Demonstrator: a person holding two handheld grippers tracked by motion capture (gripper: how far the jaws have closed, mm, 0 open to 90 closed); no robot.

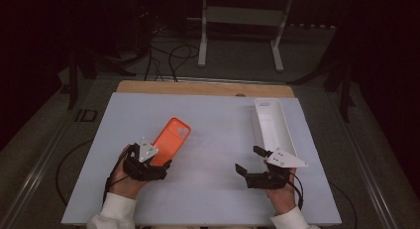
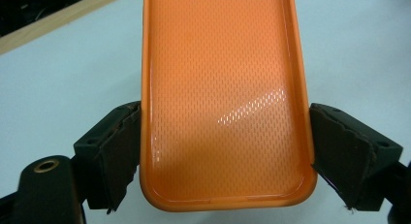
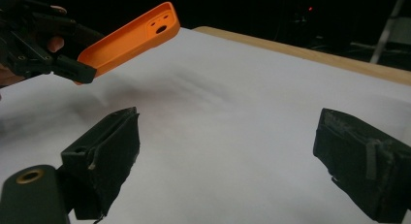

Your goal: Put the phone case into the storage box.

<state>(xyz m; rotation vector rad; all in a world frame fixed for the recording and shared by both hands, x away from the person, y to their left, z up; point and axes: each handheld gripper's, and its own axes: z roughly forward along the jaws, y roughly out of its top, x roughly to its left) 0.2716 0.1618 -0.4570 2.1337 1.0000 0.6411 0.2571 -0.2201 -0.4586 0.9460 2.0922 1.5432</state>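
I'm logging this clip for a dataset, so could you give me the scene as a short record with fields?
held item: orange phone case, hollow side up
holder: left gripper, jaws clamped on the case's two long sides near its bottom end
case position: lifted off the table, camera-cutout end raised
right gripper: jaws open, nothing between them
other item: white tray, lying at the right of the white board
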